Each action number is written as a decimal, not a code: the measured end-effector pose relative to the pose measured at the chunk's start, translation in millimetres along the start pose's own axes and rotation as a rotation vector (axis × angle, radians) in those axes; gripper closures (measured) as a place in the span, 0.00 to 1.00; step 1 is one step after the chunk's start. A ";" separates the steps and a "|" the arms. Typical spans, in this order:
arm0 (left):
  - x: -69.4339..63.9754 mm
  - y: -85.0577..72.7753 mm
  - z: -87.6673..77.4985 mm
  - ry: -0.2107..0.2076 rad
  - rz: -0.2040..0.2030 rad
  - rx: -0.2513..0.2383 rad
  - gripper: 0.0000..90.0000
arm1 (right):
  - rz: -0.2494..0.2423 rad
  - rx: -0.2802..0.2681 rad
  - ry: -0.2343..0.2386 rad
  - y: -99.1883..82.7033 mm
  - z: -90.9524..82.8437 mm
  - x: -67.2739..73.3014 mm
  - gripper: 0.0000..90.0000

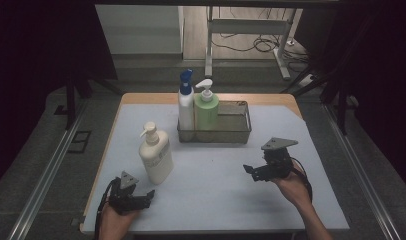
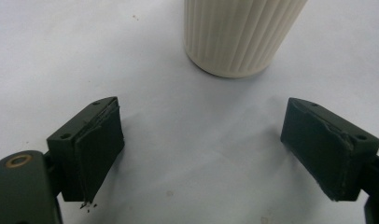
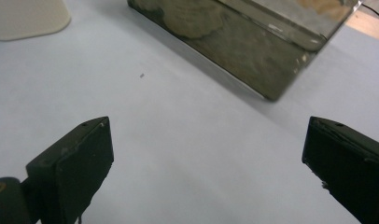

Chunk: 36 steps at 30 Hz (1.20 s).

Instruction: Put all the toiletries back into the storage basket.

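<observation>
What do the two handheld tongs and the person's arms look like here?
Both the left tongs and right tongs are black, each topped by a grey three-cornered plate and trailing a black cable. Their jaws are blocky, with flat dark pads, frayed on the left pair. The forearms are bare, no sleeves.

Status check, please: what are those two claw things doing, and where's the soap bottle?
Left gripper, right gripper: jaws open, empty. Cream pump bottle upright on mat, ahead of left gripper. Nothing between.

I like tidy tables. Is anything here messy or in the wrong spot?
One thing: the cream pump bottle stands alone on the mat, outside the wire basket that holds the blue-capped bottle and the green bottle. Nothing looks spilled or tipped.
</observation>
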<state>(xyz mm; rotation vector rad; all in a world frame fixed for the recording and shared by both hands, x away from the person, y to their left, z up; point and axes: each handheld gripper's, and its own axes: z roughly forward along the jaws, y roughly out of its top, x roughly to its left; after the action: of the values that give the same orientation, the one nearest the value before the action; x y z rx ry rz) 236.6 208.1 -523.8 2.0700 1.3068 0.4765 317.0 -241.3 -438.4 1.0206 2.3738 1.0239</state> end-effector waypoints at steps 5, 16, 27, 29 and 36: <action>-0.2 0.0 0.1 0.001 -0.001 -0.001 0.14 | 0.013 0.004 -0.020 -17.6 -3.3 -1.1 0.02; 0.3 0.5 -0.2 0.001 0.002 0.000 0.15 | 0.050 0.046 -0.022 -57.4 8.5 1.2 0.02; 2.8 1.0 -3.7 0.004 -0.007 -0.002 0.22 | 0.067 0.088 -0.017 -81.9 23.7 -0.1 0.02; 5.0 0.9 -4.9 0.005 -0.014 0.001 0.24 | 0.065 0.093 -0.020 -84.7 25.7 -0.9 0.02; 12.1 2.1 -8.2 0.003 -0.033 0.000 0.33 | 0.076 0.071 -0.019 -88.7 26.0 -1.5 0.01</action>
<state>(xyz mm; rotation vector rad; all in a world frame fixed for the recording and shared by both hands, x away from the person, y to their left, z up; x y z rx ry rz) 238.4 221.0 -516.8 2.0446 1.3406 0.4648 290.4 -272.2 -521.4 1.1490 2.3875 0.9582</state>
